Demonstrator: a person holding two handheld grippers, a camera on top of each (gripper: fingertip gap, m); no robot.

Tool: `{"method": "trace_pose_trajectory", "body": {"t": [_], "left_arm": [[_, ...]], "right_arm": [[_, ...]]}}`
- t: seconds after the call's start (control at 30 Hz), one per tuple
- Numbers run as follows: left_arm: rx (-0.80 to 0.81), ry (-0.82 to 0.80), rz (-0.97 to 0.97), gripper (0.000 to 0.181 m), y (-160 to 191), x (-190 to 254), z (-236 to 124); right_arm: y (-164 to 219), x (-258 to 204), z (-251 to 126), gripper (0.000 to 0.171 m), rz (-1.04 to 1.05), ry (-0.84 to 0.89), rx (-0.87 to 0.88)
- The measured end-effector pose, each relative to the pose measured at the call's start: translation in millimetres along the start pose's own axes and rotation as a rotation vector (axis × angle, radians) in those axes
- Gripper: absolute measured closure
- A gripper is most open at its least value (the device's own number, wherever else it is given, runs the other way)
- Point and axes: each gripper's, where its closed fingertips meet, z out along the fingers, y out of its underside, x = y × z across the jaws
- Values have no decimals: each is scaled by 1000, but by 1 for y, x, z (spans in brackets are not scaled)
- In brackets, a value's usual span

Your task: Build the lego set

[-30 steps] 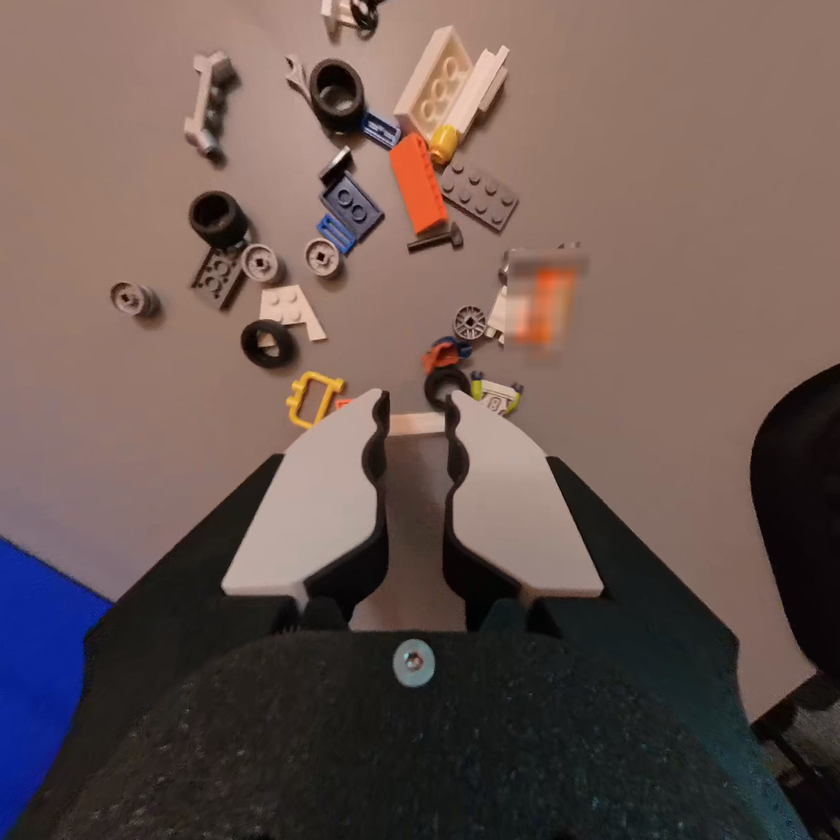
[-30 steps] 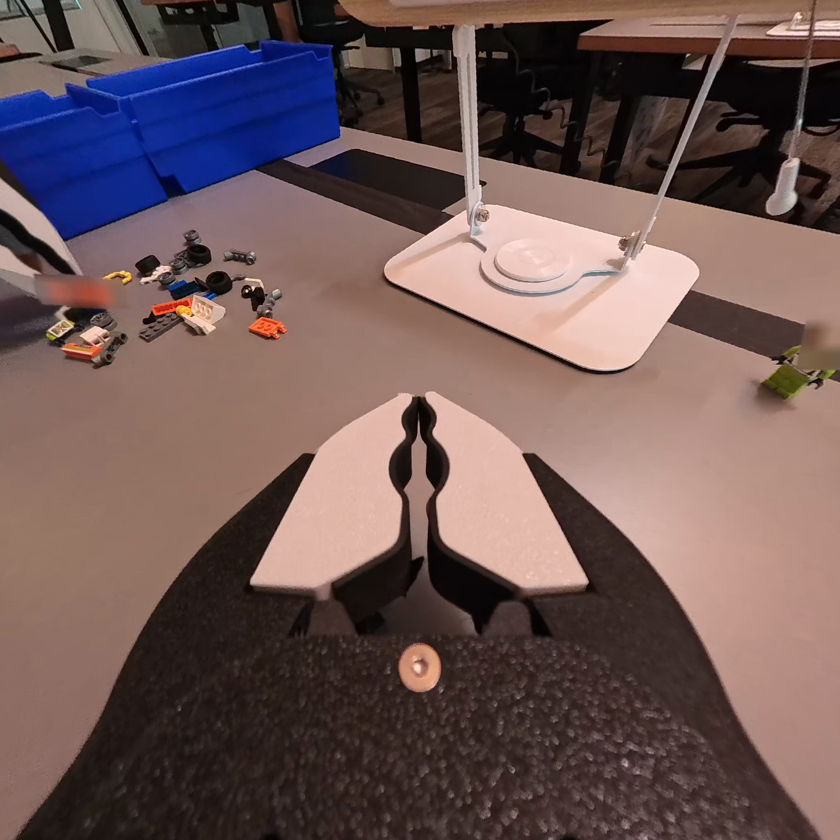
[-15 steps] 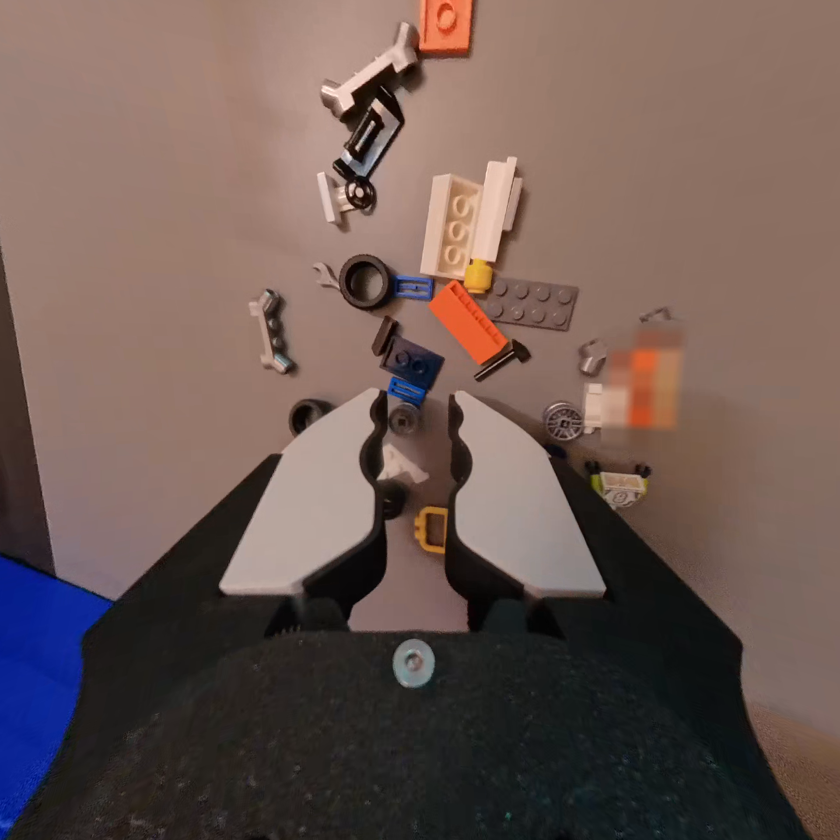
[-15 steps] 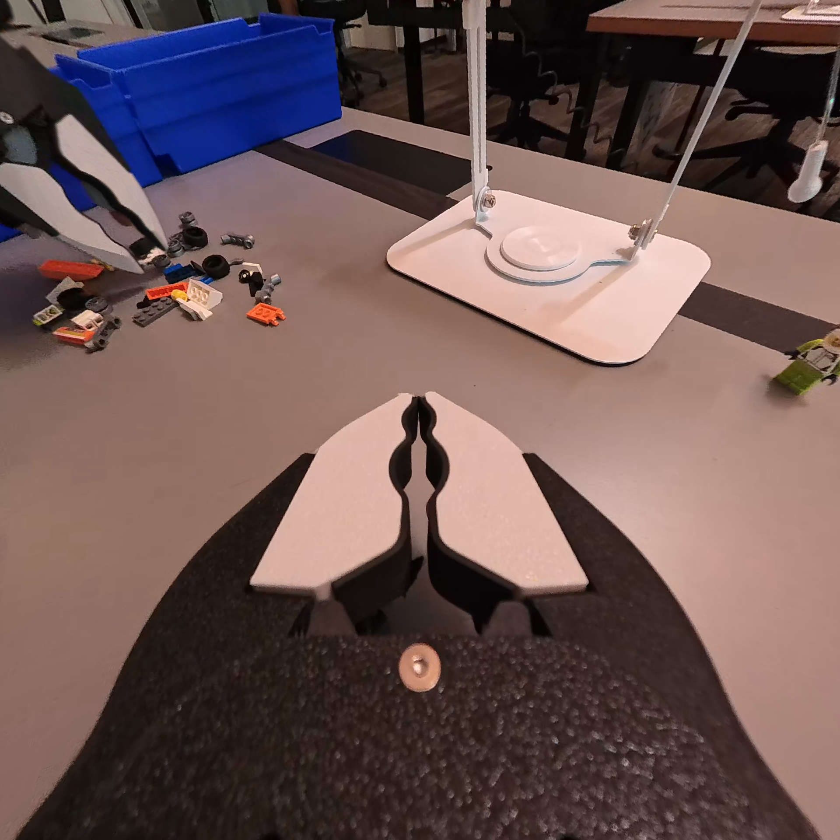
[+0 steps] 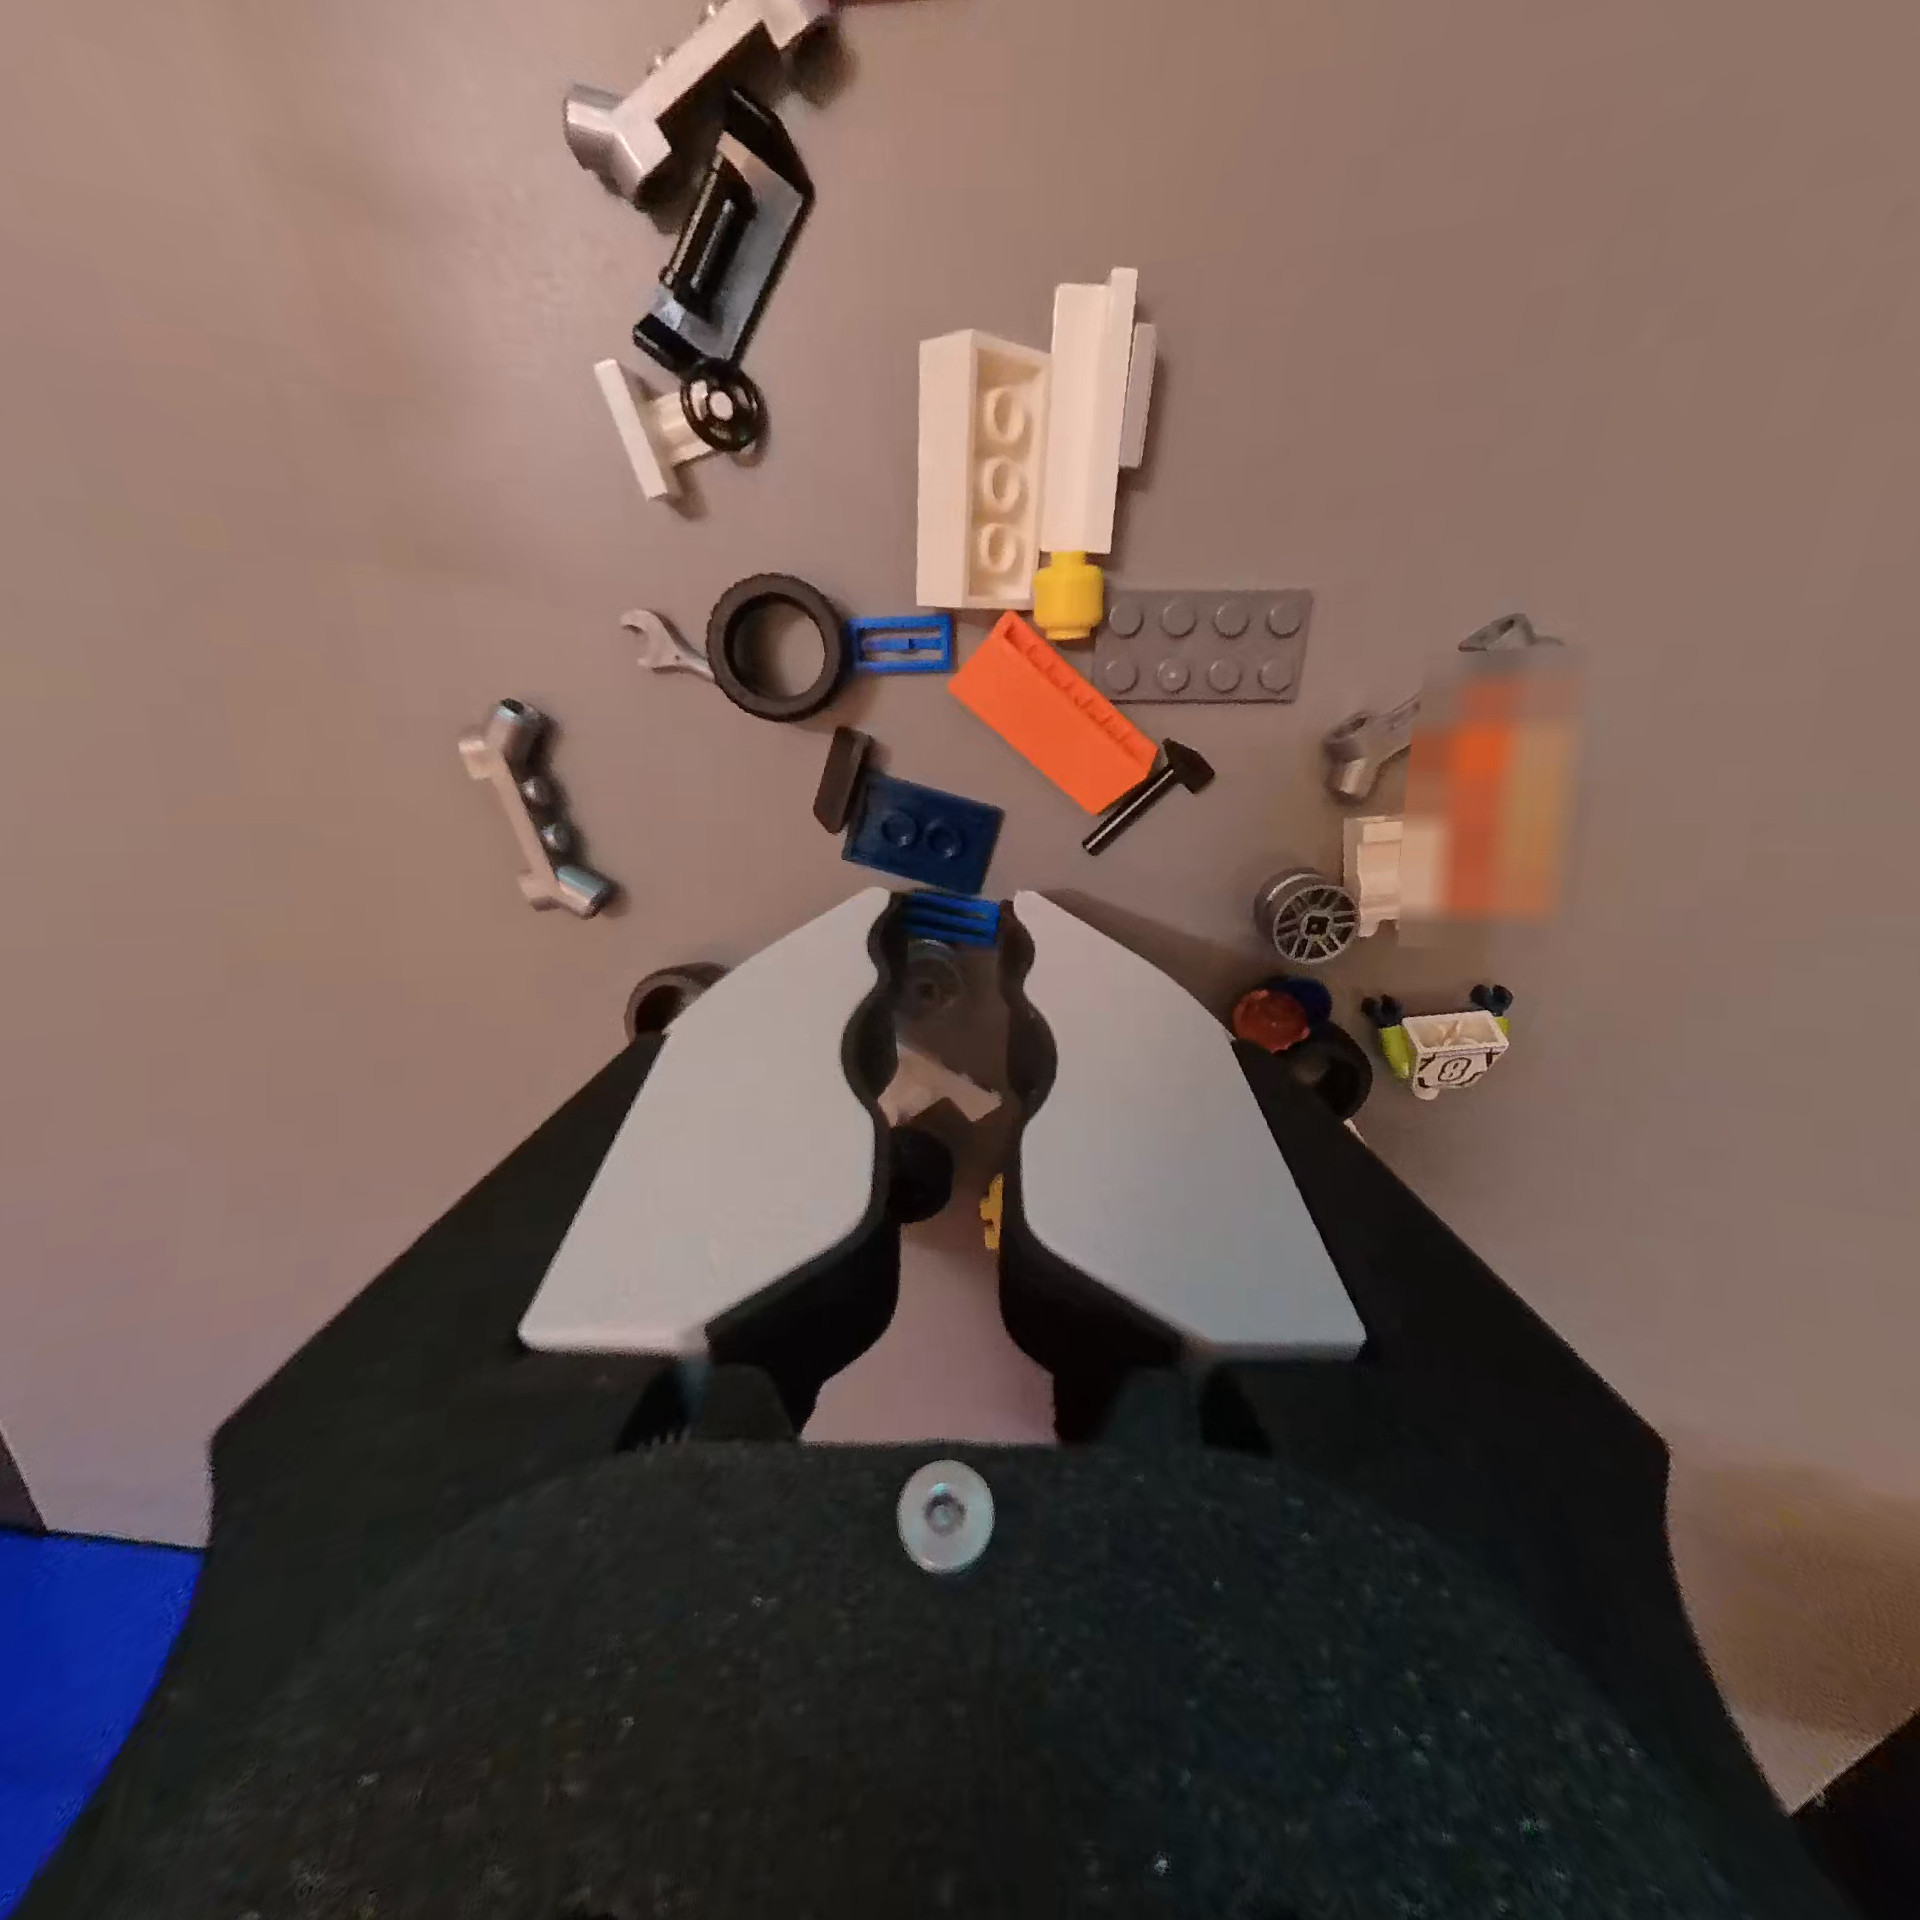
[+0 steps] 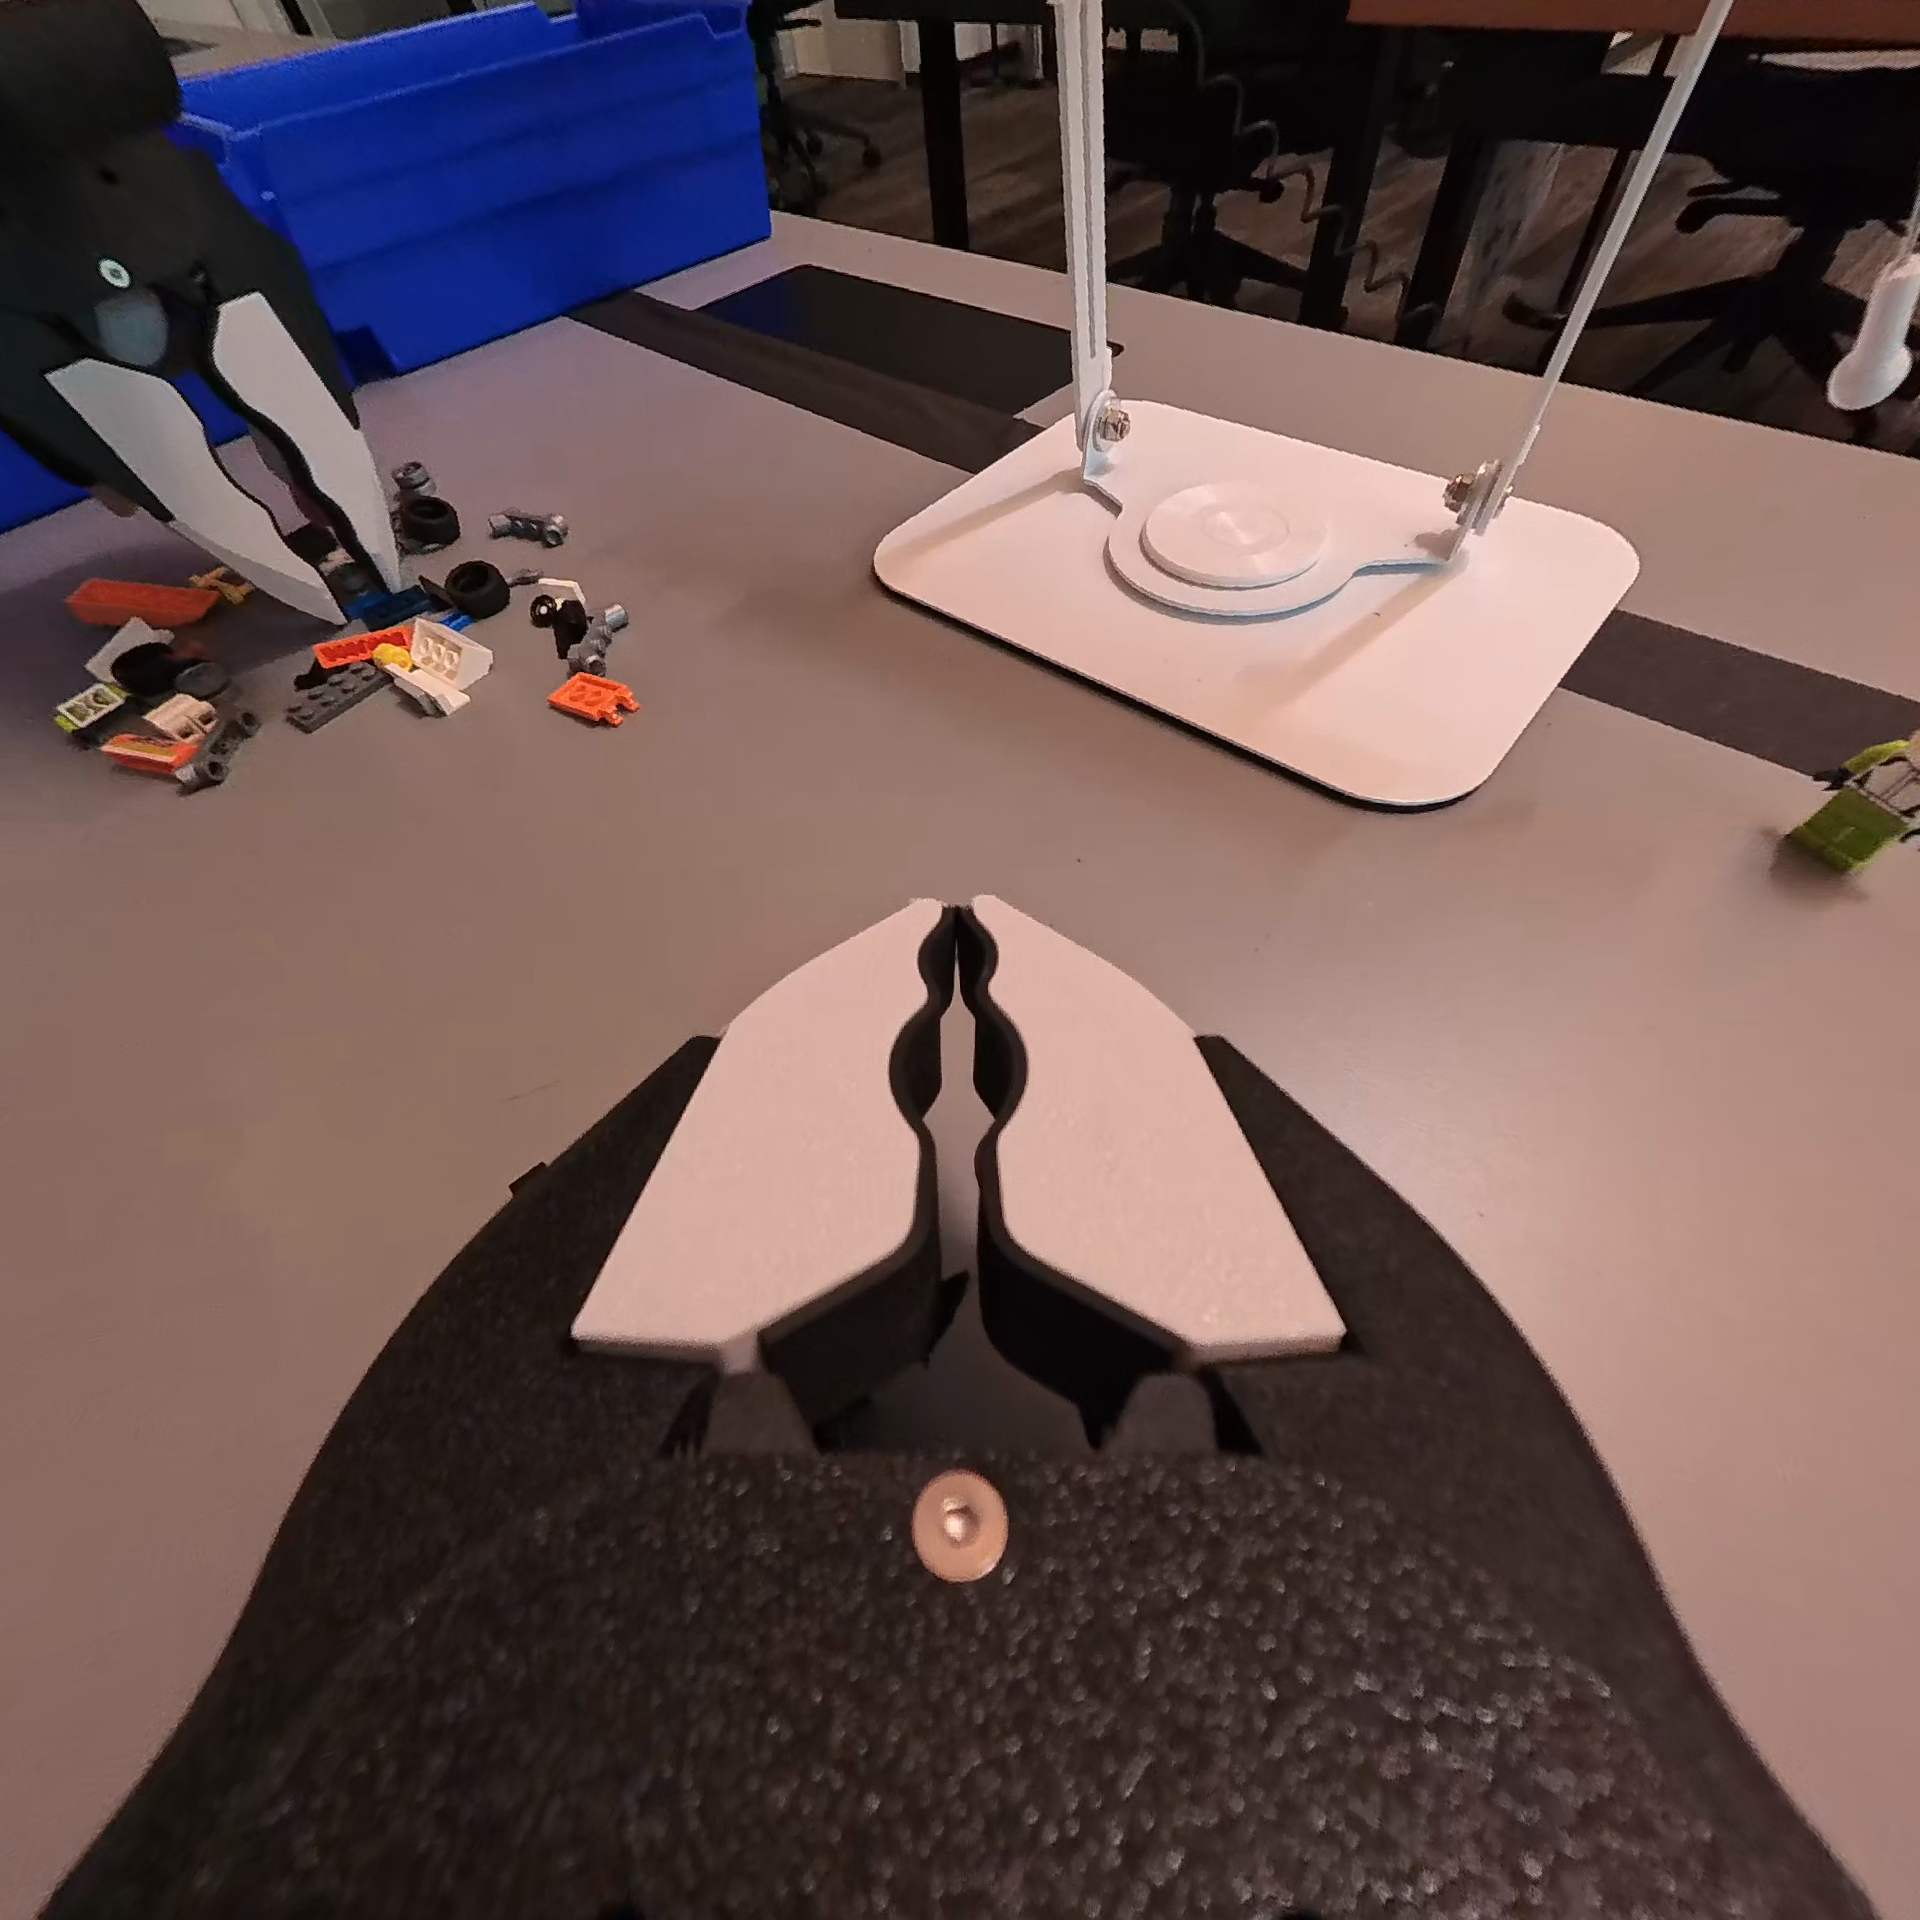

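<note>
The right gripper hovers over the bare grey bench, its fingers pressed nearly together with nothing between them. Far to the left, the left gripper dips its tips, set apart, into a scatter of lego pieces. Blue bins stand behind it. A white stand base lies ahead, and a green minifigure lies at the right edge.

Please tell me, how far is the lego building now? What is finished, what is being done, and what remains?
Nearly nothing looks built: the pieces lie loose on the table, such as the orange slope, white brick and grey plate. In hand: the left gripper is open, low over the pile, its fingers around a small blue grille piece, not yet closed. The right gripper is shut, empty and apart. All assembly remains.
</note>
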Motion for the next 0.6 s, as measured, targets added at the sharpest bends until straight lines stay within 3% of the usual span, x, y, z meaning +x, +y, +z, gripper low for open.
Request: {"method": "trace_pose_trajectory", "body": {"t": [0.2,0.37,0.6], "left_arm": [[59,-39,1,165,-12,9,-13],[196,-44,118,165,-96,37,-30],[132,25,230,165,-194,54,16]], "right_arm": [[-3,-1,-2,171,-8,-1,10],[-8,2,-4,171,0,7,29],[-22,14,-14,171,-34,70,81]]}}
